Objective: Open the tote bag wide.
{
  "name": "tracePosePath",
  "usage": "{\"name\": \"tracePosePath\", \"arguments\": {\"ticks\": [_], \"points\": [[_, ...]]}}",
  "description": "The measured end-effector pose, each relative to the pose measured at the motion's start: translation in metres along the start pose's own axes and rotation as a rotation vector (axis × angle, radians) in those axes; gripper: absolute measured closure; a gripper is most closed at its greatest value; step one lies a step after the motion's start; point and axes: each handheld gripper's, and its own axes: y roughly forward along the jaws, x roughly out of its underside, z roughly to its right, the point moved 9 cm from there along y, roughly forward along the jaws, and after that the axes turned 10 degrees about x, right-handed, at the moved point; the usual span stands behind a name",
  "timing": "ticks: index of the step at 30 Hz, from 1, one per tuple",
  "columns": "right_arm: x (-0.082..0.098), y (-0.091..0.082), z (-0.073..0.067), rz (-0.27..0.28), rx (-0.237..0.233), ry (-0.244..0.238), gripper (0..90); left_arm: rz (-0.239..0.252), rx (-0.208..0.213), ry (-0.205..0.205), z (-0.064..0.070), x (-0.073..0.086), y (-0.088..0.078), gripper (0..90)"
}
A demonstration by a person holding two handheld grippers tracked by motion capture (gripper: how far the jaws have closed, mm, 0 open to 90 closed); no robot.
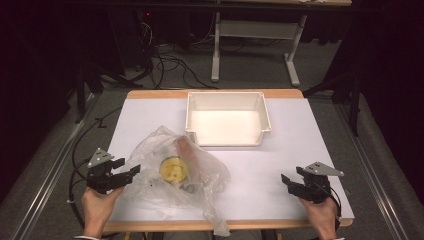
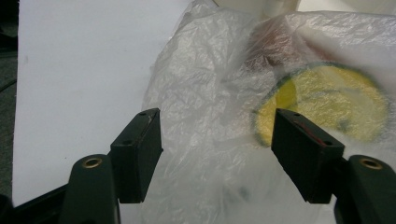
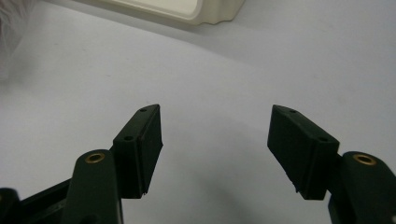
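A crumpled clear plastic bag blurs its round yellow item; the left gripper gapes wide around the bag's edge, the right gripper wide, empty.

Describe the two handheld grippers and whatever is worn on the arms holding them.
The left gripper and the right gripper are matching black tools, each with two flat, blocky jaws, brass-coloured pivot rivets and a grey three-cornered plate on top. Thin red lines mark the left gripper's pads. A dark cable trails from each. A light cuff edge shows at the left wrist; the right forearm shows no sleeve.
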Motion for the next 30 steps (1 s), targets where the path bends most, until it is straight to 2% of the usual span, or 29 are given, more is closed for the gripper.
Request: {"name": "tracePosePath", "arguments": {"ticks": [5, 14, 16, 20, 30], "points": [[-0.002, 0.001, -0.008, -0.001, -0.015, -0.001, 35.7, -0.02, 0.02, 0.002, 0.004, -0.003, 0.004, 32.4], [-0.01, 0.001, -0.029, 0.002, -0.074, -0.043, 34.9, -0.075, 0.054, -0.024, 0.01, 0.0, 0.017, 27.4], [-0.012, 0.003, -0.035, 0.0, -0.084, -0.064, 34.5, -0.082, 0.053, -0.032, 0.01, 0.001, 0.02, 26.8], [-0.015, 0.004, -0.044, 0.001, -0.102, -0.076, 34.3, -0.091, 0.047, -0.049, 0.008, 0.004, 0.023, 26.0], [-0.02, 0.005, -0.065, 0.006, -0.149, -0.113, 33.3, -0.115, 0.027, -0.06, 0.004, 0.015, 0.028, 23.6]]}}
